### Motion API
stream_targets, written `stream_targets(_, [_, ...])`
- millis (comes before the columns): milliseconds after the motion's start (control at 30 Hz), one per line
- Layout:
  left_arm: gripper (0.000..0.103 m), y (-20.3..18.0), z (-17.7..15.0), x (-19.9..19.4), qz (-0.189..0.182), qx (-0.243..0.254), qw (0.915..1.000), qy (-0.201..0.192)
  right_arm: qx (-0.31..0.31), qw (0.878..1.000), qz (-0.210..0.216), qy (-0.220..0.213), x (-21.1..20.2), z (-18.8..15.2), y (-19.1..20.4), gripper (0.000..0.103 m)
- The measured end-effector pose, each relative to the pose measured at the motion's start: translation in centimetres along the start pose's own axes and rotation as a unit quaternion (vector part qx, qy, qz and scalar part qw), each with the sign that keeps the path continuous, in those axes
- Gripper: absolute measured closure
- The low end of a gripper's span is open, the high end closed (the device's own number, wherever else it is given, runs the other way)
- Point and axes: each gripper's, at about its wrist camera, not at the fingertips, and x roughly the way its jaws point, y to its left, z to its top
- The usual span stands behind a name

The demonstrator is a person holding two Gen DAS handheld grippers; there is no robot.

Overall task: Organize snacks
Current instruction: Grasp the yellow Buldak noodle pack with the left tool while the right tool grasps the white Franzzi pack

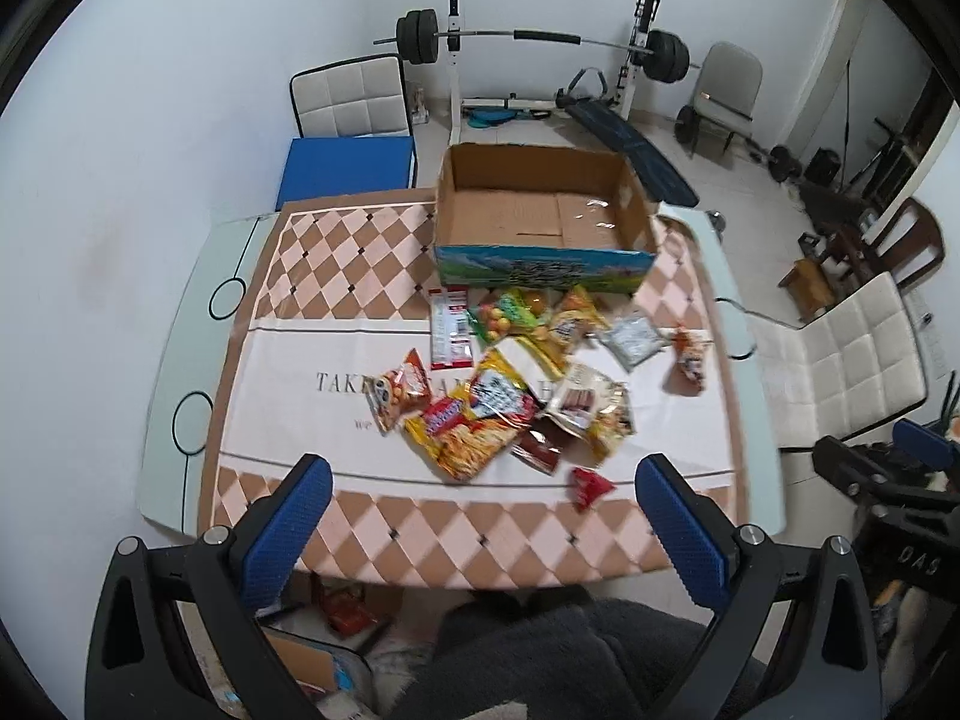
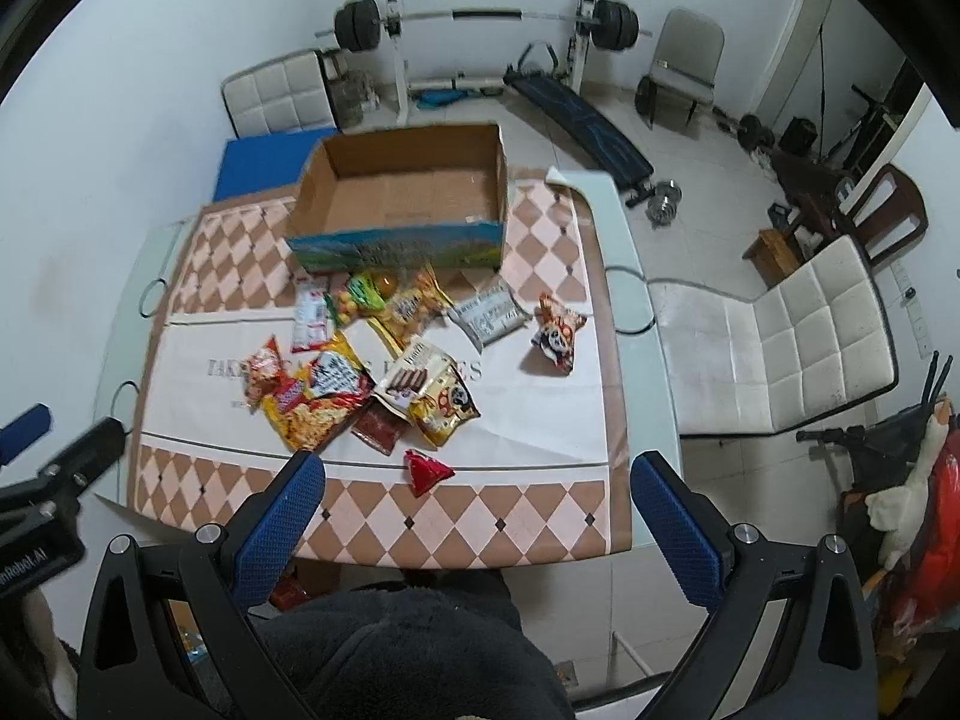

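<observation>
We see an open brown cardboard box (image 1: 540, 210), empty, behind scattered crinkly snack packets (image 1: 498, 384). Our left gripper (image 1: 480, 516) and right gripper (image 2: 474, 510) hover spread, holding nothing. Overlapping slippery packets could slide when pinched.

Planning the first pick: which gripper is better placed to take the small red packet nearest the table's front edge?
Right, probably. The small red packet lies almost centred between the right gripper fingers, just ahead. For the left gripper it sits off toward its right finger. Both are open and empty.
</observation>
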Motion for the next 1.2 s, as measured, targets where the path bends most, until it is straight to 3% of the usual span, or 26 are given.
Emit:
stream_targets(233, [0.000,1.6,0.2,11.6,0.032,0.082,0.9949,0.049,-0.006,0.996,0.026,0.081,12.1,1.5,0.2,0.000])
stream_targets(367, [0.000,1.7,-0.2,18.9,0.035,0.136,0.9855,0.094,0.016,0.990,0.045,0.132,20.2,1.8,0.5,0.000])
stream_targets(500, [0.000,0.9,-0.6,25.6,0.016,0.186,0.9730,0.136,0.074,0.976,0.086,0.187,27.2,1.8,0.5,0.000])
stream_targets(567, [0.000,0.1,-0.6,28.4,-0.003,0.215,0.9648,0.151,0.108,0.967,0.105,0.206,30.0,1.7,0.6,0.000])
stream_targets(733, [0.000,-1.7,-0.8,35.0,-0.009,0.288,0.9391,0.186,0.197,0.940,0.153,0.234,34.7,1.7,0.2,0.000])
stream_targets(900, [0.000,-3.0,-2.2,39.6,-0.045,0.342,0.9069,0.242,0.217,0.937,0.138,0.239,35.7,1.8,0.2,0.000])
stream_targets(967, [0.000,-3.1,-2.8,40.5,-0.041,0.360,0.8992,0.244,0.221,0.935,0.139,0.240,35.6,1.9,-0.1,0.000])
stream_targets(1067, [0.010,-2.1,-2.3,40.9,-0.047,0.328,0.9138,0.236,0.226,0.934,0.140,0.241,35.9,2.4,0.2,0.001])
stream_targets(1133, [0.014,-0.4,-1.5,40.8,-0.054,0.273,0.9305,0.238,0.228,0.932,0.146,0.239,36.3,3.0,0.8,0.001])
stream_targets(1200, [0.015,2.2,-0.8,41.1,-0.040,0.187,0.9487,0.252,0.227,0.932,0.152,0.239,36.8,3.7,1.6,0.001])
